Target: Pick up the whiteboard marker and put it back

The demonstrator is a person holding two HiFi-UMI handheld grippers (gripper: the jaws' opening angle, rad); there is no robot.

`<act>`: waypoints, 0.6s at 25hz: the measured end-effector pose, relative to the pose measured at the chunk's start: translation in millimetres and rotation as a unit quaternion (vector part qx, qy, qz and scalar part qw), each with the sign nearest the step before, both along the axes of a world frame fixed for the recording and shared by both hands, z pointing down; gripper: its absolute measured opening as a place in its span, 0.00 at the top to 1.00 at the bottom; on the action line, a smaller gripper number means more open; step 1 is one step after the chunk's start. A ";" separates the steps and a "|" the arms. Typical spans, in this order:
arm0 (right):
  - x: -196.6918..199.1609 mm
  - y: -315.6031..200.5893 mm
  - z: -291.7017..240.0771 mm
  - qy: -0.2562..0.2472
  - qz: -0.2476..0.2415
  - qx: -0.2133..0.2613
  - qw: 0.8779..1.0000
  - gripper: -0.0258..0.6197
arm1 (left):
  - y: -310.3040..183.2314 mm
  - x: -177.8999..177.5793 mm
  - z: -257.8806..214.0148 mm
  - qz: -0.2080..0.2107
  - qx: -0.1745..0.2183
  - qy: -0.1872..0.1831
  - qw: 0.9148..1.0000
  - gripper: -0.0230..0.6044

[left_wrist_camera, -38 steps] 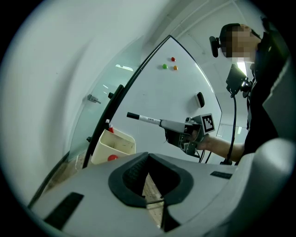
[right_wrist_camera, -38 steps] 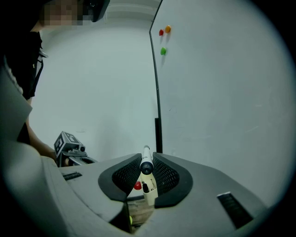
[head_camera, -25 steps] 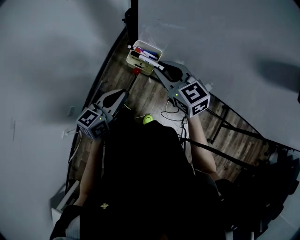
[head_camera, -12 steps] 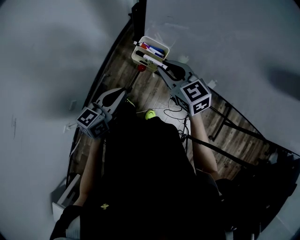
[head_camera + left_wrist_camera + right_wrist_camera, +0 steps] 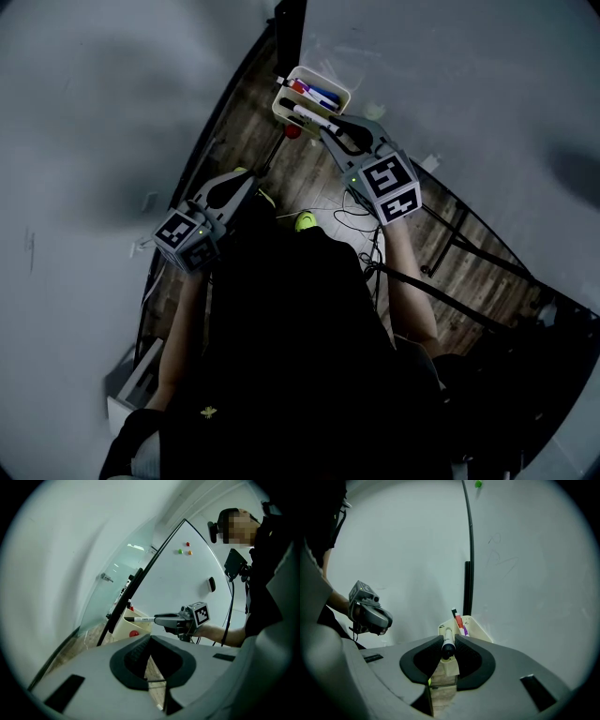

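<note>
Fingers (image 5: 434, 649) of the right gripper (image 5: 449, 638) are clamping the whiteboard marker (image 5: 448, 644) at its dark rear end, one pad pressing on each side, with a narrow gap set by the barrel. In the head view, the right gripper (image 5: 330, 132) is pointing forward and slightly down toward a cream storage bin (image 5: 339, 91), and the whiteboard marker (image 5: 313, 118) is projecting out of the jaws with its free end over the near rim of that bin; whether it is touching the bin cannot be told. Other markers (image 5: 317, 94) with red and blue caps are lying inside the bin. A red round object (image 5: 292, 132) is sitting just beside the bin's near wall. The bin is sitting next to a black post (image 5: 467, 588) at the edge of the whiteboard (image 5: 525, 573). In the left gripper view, the left gripper (image 5: 151, 637) is holding nothing: its fingertips are meeting at the front, with only the wood-pattern floor (image 5: 281, 178) showing behind them. The left gripper (image 5: 244, 176) is hanging well apart from the bin, on the person's left side. A yellow-green ball (image 5: 305, 222) is lying on the floor between the two grippers.
</note>
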State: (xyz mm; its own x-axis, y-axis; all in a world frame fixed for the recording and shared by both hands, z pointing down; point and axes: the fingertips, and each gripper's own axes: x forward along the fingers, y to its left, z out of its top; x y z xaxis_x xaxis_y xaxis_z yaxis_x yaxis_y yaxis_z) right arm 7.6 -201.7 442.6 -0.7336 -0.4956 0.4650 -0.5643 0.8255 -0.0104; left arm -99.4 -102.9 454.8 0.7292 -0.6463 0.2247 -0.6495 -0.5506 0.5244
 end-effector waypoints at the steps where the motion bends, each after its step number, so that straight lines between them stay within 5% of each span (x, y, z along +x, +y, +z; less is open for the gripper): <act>1: -0.9 -0.2 1.4 0.003 0.000 -0.001 1.000 0.83 | 0.5 -1.3 0.0 0.001 -0.001 0.000 1.000 0.93; 15: -7.8 -5.8 22.3 0.015 -0.001 -0.013 1.000 0.83 | -2.2 -5.4 2.7 0.008 -0.026 -0.010 1.000 0.93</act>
